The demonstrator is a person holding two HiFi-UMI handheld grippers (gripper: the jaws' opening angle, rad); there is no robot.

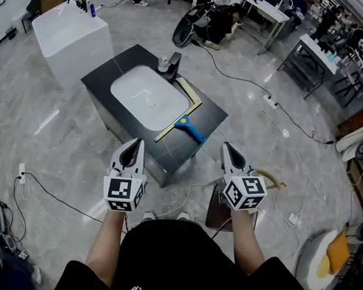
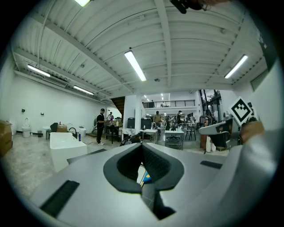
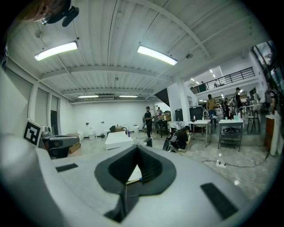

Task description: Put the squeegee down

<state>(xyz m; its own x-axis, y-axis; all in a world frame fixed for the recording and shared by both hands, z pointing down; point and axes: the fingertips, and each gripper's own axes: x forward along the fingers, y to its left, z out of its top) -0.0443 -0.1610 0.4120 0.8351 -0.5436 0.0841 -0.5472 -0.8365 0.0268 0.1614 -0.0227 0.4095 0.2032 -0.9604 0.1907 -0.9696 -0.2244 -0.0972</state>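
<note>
Squeegee [image 1: 183, 124] is found lying flat on the black counter [image 1: 104, 79], at its near right corner, just beside the near edge of the white basin [image 1: 148, 92]. The pale blade forms the long axis. In the head view it runs diagonally from lower left to upper right. The blue handle stands out square from the middle of the blade and points to the lower right, toward the counter's near edge and the right gripper's side.

In the head view the squeegee is placed ahead of both grippers and between them. It is touched by neither. The near blade end is nearest the left gripper [image 1: 134, 145], and the handle end is nearest the right gripper [image 1: 228, 147].

Left gripper: in its own view the fingers are seen brought together at the tips, with nothing clamped between them. Through the small gap behind the tips, only a sliver of the blue handle on the counter beyond can be made out.

Right gripper: the fingers are likewise fully closed tip to tip, and nothing is held. A piece of the pale blade is seen through the gap behind the tips, well beyond the pads.

A black tap [image 1: 173, 64] is noted at the far right of the basin.
</note>
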